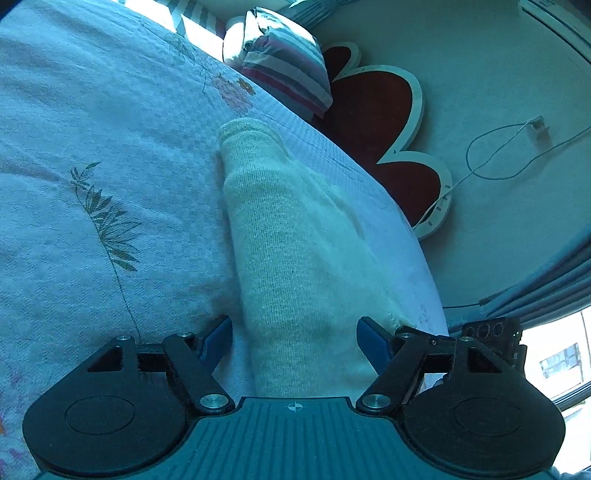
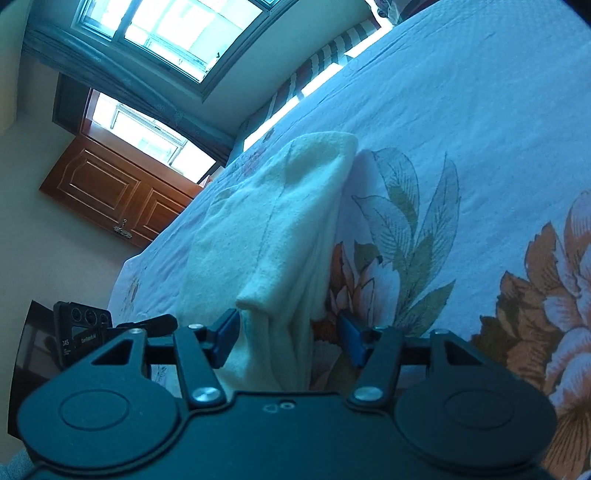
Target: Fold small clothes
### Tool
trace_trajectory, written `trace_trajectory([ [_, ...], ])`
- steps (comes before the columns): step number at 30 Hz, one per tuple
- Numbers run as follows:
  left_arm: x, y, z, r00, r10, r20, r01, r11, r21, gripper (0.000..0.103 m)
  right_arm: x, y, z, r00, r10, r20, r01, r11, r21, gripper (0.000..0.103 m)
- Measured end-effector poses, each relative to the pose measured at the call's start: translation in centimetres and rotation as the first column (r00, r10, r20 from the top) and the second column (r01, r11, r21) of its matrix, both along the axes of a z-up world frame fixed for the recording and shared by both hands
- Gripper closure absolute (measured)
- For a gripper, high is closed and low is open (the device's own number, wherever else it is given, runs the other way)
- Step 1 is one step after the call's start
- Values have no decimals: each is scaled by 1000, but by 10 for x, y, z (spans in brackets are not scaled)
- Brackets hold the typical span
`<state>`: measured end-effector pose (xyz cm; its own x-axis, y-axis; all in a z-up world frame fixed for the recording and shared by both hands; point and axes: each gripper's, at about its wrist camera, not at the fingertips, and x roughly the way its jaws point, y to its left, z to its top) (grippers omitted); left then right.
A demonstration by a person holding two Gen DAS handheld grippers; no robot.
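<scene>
A small cream knitted garment (image 1: 295, 251) lies on the floral bedspread (image 1: 92, 129), partly folded into a long bundle. In the left wrist view my left gripper (image 1: 293, 341) is open, its blue pads on either side of the garment's near end, which runs between them. In the right wrist view the same garment (image 2: 280, 221) is bunched with a folded flap on top. My right gripper (image 2: 290, 338) is open and straddles its near end. I cannot tell whether the pads touch the cloth.
The bed edge falls to the floor (image 1: 480, 92), where a red flower-shaped rug (image 1: 388, 122) and a white cable (image 1: 498, 162) lie. A striped folded cloth (image 1: 288, 62) sits at the bed's far end. A wooden cabinet (image 2: 122, 195) stands under windows (image 2: 177, 33).
</scene>
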<state>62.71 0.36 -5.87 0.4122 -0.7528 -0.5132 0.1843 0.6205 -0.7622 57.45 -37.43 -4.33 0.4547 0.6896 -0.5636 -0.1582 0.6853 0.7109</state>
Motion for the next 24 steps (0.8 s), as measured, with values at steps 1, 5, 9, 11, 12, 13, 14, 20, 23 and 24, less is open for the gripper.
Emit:
trace_trajectory([
  [1, 4, 0, -2, 1000, -9, 2, 9, 1000, -19, 29, 2, -1, -1, 1000, 8, 0, -8, 1000, 17, 44],
  [5, 15, -4, -5, 998, -52, 22, 53, 998, -36, 29, 17, 0, -5, 999, 45, 15, -45, 997, 54, 44],
  [9, 25, -9, -4, 996, -81, 44, 83, 995, -49, 29, 33, 5, -4, 996, 88, 33, -90, 993, 73, 43],
  [11, 25, -10, -4, 994, -89, 57, 92, 995, -49, 30, 37, 10, -2, 991, 124, 44, -127, 989, 70, 42],
  [12, 26, -11, -3, 993, -93, 66, 96, 994, -44, 31, 38, 11, -1, 989, 139, 48, -143, 987, 71, 41],
  [13, 26, -10, -3, 993, -94, 73, 97, 994, -43, 35, 39, 11, 0, 986, 156, 52, -159, 985, 72, 41],
  [14, 27, -9, -5, 994, -85, 73, 88, 995, -45, 38, 40, 13, 1, 983, 174, 58, -177, 982, 67, 41],
  [20, 30, -4, -12, 997, -61, 56, 65, 995, -73, 59, 42, 16, 3, 977, 203, 69, -207, 976, 60, 50],
  [23, 30, -5, -13, 996, -70, 50, 74, 993, -93, 59, 41, 17, 6, 977, 201, 67, -206, 976, 69, 50],
  [24, 30, -3, -14, 996, -66, 51, 71, 993, -93, 59, 41, 15, 6, 978, 200, 66, -205, 976, 72, 51],
])
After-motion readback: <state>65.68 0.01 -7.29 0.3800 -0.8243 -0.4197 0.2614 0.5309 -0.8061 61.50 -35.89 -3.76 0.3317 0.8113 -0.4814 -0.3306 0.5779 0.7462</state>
